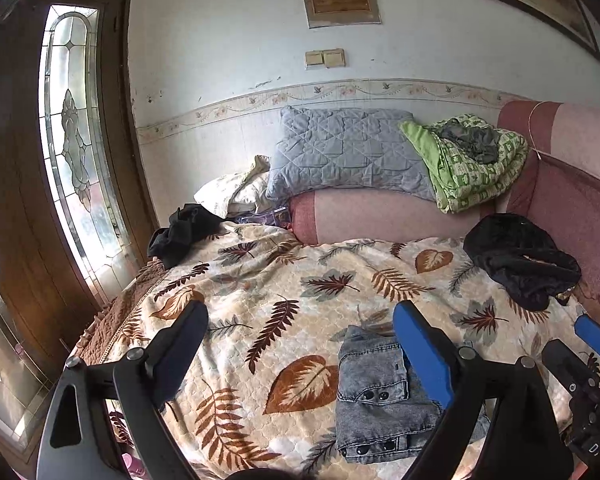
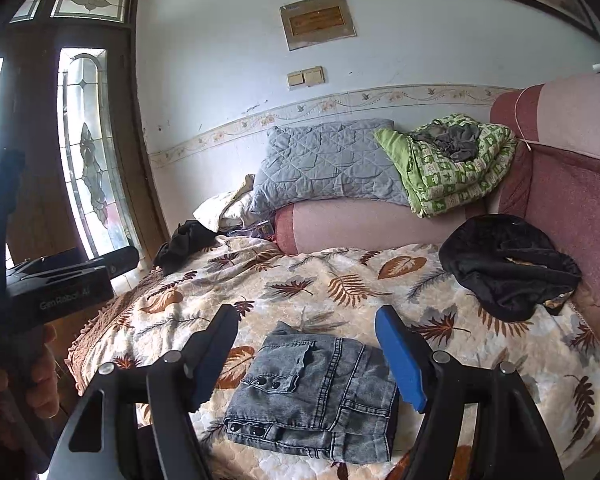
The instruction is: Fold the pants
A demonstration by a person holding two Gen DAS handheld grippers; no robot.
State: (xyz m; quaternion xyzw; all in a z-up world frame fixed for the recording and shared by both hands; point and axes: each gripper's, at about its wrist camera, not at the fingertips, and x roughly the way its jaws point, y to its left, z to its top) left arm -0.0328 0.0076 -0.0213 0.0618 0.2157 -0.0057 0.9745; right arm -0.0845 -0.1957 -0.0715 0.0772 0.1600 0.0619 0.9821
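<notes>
Right wrist view shows the pants (image 2: 316,396), grey washed denim, lying as a compact folded stack on the leaf-patterned blanket (image 2: 340,280), at about six o'clock in that view, between the two fingers of the right gripper (image 2: 306,354) but below them and untouched. The jaws of that gripper are seen standing apart, with nothing pressed between the pads; the stack is judged to have been set down flat so that its folds hold under their own weight. The waistband with its dark snaps is turned toward the camera, and the edges are roughly squared, so the folding is judged to be essentially done.

In the left wrist view the same stack appears at five o'clock, partly hidden behind the blue finger of the left gripper (image 1: 300,338), whose jaws are likewise spread wide and empty. The left gripper is held to the side of the pants, not over them, which suggests that the cloth is being left undisturbed.

Two dark garments (image 2: 508,264) are left near the blanket's far corners, at ten and two o'clock, well apart from the pants. A green quilt (image 2: 456,164) and a grey pillow (image 2: 324,164) are kept against the wall at twelve o'clock.
</notes>
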